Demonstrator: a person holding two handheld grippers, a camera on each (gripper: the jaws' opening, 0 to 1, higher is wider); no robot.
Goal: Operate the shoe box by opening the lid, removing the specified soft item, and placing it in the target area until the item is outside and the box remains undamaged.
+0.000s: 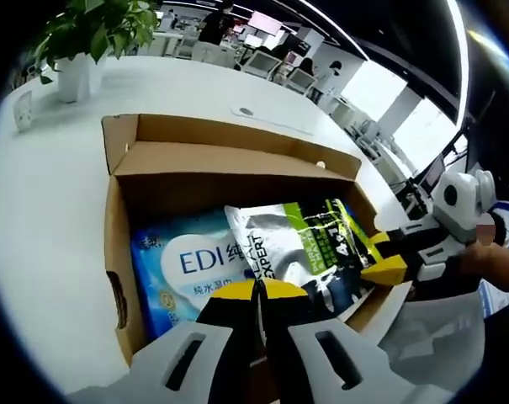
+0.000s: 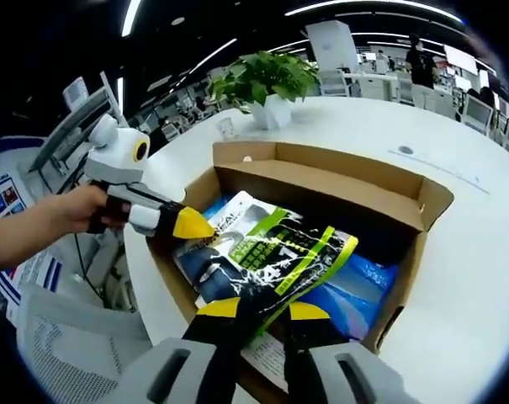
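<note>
An open brown cardboard box (image 1: pixel 119 252) (image 2: pixel 418 206) stands on a white table, its lid flap folded back. Inside, a green, grey and white soft pouch (image 1: pixel 309 244) (image 2: pixel 267 248) lies tilted on a blue and white packet (image 1: pixel 182 265) (image 2: pixel 355 290). In the right gripper view my right gripper (image 2: pixel 264 309) has its jaws on either side of the pouch's near edge and grips it. The same gripper (image 1: pixel 387 257) comes in from the right at the pouch's corner. My left gripper (image 1: pixel 256 290) is shut, tips together, over the box's near wall. Its yellow tip (image 2: pixel 191 225) sits at the box's left rim.
A potted plant (image 1: pixel 82 50) (image 2: pixel 267 88) in a white pot stands on the white table (image 1: pixel 52 219) (image 2: pixel 481 252) behind the box. A person's hand (image 2: pixel 56 215) holds the left gripper. White mesh chairs (image 2: pixel 60 345) stand by the table edge. Desks and people fill the background.
</note>
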